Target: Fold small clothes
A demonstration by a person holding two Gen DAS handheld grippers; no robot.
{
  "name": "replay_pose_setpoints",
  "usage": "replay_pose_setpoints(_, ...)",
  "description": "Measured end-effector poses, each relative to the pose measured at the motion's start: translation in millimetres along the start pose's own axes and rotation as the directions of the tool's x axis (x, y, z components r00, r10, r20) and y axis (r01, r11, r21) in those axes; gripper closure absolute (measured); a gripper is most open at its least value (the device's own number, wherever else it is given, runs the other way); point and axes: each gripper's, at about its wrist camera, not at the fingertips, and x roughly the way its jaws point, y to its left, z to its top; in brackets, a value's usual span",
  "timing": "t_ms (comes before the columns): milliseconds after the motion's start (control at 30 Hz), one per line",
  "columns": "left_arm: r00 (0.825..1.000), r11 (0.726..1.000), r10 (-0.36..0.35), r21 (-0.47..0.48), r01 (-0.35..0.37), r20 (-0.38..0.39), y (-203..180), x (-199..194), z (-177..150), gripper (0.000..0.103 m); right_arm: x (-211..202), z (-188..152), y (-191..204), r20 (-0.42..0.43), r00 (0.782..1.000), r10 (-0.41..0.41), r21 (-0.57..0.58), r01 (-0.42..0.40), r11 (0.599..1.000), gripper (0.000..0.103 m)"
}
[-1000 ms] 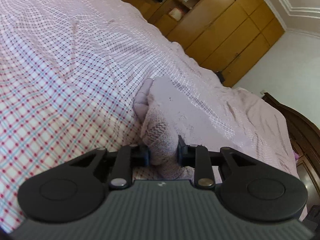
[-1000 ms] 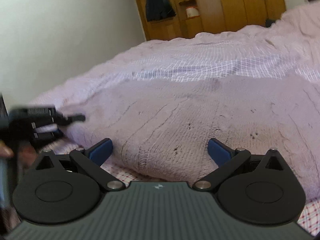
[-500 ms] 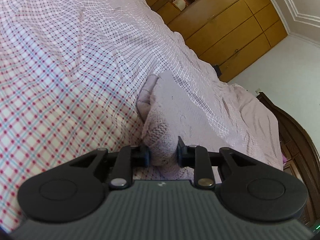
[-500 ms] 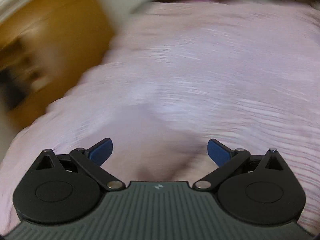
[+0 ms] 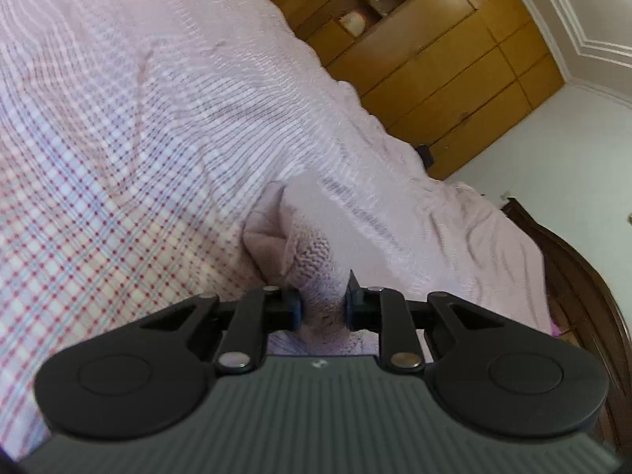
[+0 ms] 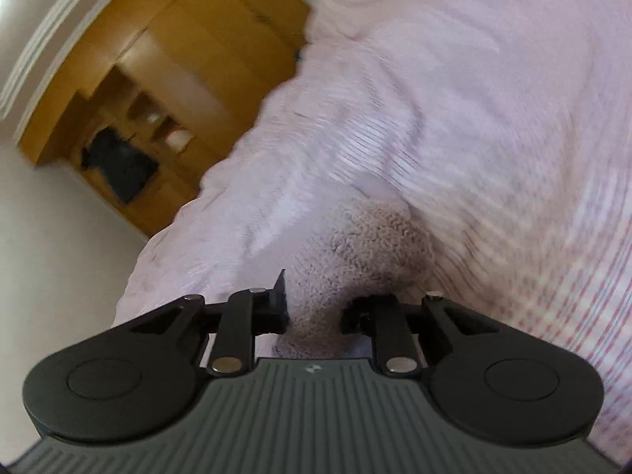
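Your left hand-held gripper [image 5: 322,308] is clenched on the pink knit garment [image 5: 316,264] — both fingers pinch a bunched fold of it, fabric squeezed between the pads. The rest of the knit trails forward from the jaws and lies on the bed [image 5: 118,138], on the checked red-and-blue sheet. A smoother pale flap of the same garment sits just beside the bunched part, to its left.

Your right hand-held gripper [image 6: 314,310] is also grasping the knit garment [image 6: 367,249] — jaws closed in on a thick wad of it, the left finger [image 6: 278,300] pressed against the fabric, the right one partly buried under it. Beyond the jaws the garment humps up, resting against the sheet. View is motion-blurred, so fine detail of the fold is unclear.

Background in both views: wooden wardrobe [image 5: 442,63] with open shelf niches, dark clothing [image 6: 118,166] hanging in it, white wall. Dark wooden headboard [image 5: 584,296] at the bed's right edge in the left view.
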Motion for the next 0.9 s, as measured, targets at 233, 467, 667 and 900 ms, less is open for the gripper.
replay_pose_setpoints(233, 0.985, 0.988, 0.157, 0.000, -0.157, -0.077, 12, -18, -33, 0.081, -15, -14, -39, -0.156, 0.969, -0.190, 0.130, 0.211, 0.969, 0.067)
replay_pose_setpoints(467, 0.988, 0.988, 0.151, -0.028, -0.152, -0.037, 18, 4, -35, 0.077, -34, -28, 14, 0.309, 0.759, -0.574, -0.008, 0.605, 0.796, 0.000)
replay_pose_setpoints(667, 0.989, 0.989, 0.146, 0.014, -0.146, 0.000, 14, 28, -35, 0.075, -47, -35, 61, 0.402, 0.827, -0.392, -0.115, 0.470, 0.875, 0.000)
replay_pose_setpoints(900, 0.989, 0.989, 0.147, 0.014, -0.147, 0.023, 23, 40, -28, 0.074, 61, -33, 197, -0.055, 0.967, -0.250, -0.658, 0.153, 0.737, 0.000)
